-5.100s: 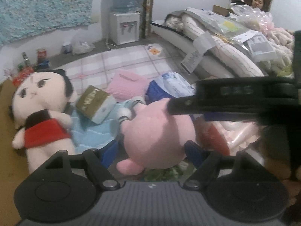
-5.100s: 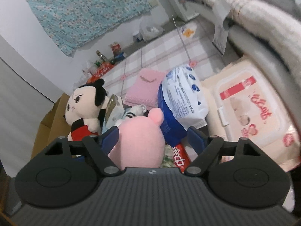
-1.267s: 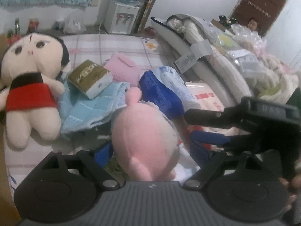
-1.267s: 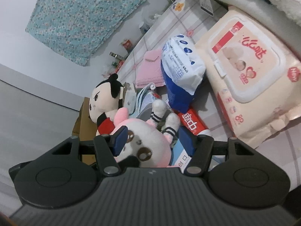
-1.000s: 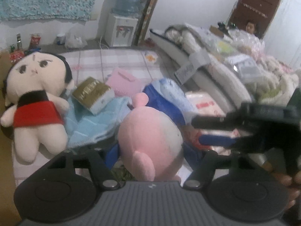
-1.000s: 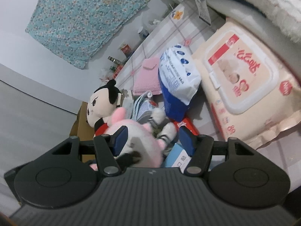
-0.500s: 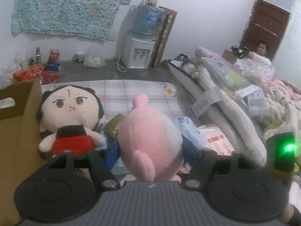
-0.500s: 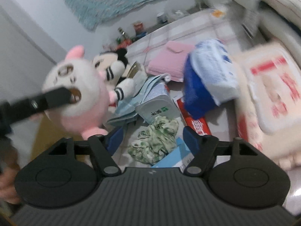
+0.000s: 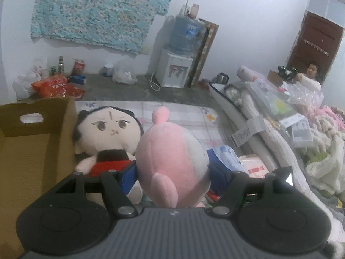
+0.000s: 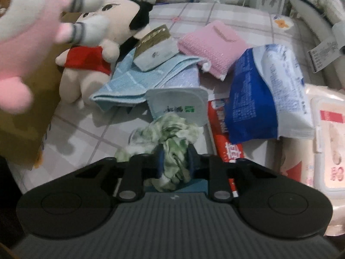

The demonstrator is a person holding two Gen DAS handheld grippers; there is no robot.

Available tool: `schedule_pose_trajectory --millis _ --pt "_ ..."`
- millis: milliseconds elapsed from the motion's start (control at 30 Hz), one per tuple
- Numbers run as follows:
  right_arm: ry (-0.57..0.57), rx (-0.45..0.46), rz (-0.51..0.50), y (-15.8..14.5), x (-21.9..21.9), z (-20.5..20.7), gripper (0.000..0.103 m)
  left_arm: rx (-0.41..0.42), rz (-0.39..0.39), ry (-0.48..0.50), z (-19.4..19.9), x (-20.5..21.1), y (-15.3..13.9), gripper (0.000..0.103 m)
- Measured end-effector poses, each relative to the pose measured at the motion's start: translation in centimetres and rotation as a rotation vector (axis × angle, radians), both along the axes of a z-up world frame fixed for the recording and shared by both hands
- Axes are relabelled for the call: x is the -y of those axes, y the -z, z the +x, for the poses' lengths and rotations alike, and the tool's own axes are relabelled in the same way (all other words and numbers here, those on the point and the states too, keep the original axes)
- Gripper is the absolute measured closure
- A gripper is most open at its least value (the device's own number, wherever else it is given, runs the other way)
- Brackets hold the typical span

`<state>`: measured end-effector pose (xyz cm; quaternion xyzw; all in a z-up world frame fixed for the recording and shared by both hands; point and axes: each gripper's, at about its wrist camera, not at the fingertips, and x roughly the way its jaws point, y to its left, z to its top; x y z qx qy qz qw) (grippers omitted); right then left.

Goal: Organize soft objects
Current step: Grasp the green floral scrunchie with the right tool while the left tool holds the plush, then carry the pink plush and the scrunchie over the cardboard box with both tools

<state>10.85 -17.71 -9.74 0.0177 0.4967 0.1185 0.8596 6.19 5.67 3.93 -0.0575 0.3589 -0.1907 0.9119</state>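
Observation:
My left gripper (image 9: 172, 170) is shut on a pink and white plush toy (image 9: 172, 164) and holds it up above the bed. The same plush toy (image 10: 25, 32) hangs at the upper left of the right wrist view. A cardboard box (image 9: 28, 146) stands open to its left. A doll with black hair and a red top (image 9: 107, 136) lies beside the box. My right gripper (image 10: 175, 161) points down and is shut on a crumpled green and white cloth (image 10: 170, 138) lying on the checked sheet.
On the sheet lie a blue towel (image 10: 138, 82), a folded pink cloth (image 10: 213, 43), a tissue pack (image 10: 155, 47), a blue and white bag (image 10: 267, 95), a red packet (image 10: 226, 133) and a wet-wipes pack (image 10: 327, 133). Bedding (image 9: 269, 129) piles along the right. A person (image 9: 310, 75) sits far right.
My left gripper has lifted the pink plush toy up toward the box. My right gripper let go of the plush toy, rolled, swung down and shut on the green cloth.

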Motion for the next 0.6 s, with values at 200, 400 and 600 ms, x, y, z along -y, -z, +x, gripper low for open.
schedule_pose_trajectory --millis 200,400,600 --pt "0.029 0.062 0.016 -2.5 0.1 -1.0 0.087 0.030 0.018 -0.050 -1.6 -2.4 -1.3 0.031" --pt "0.056 0.135 0.060 -6.3 0.5 -2.5 0.088 0.058 0.034 -0.112 -3.2 -4.8 -2.5 0.031" --pt "0.022 0.236 0.085 -11.4 -1.1 -4.0 0.088 0.088 0.039 -0.186 -4.7 -7.9 -3.8 0.031"
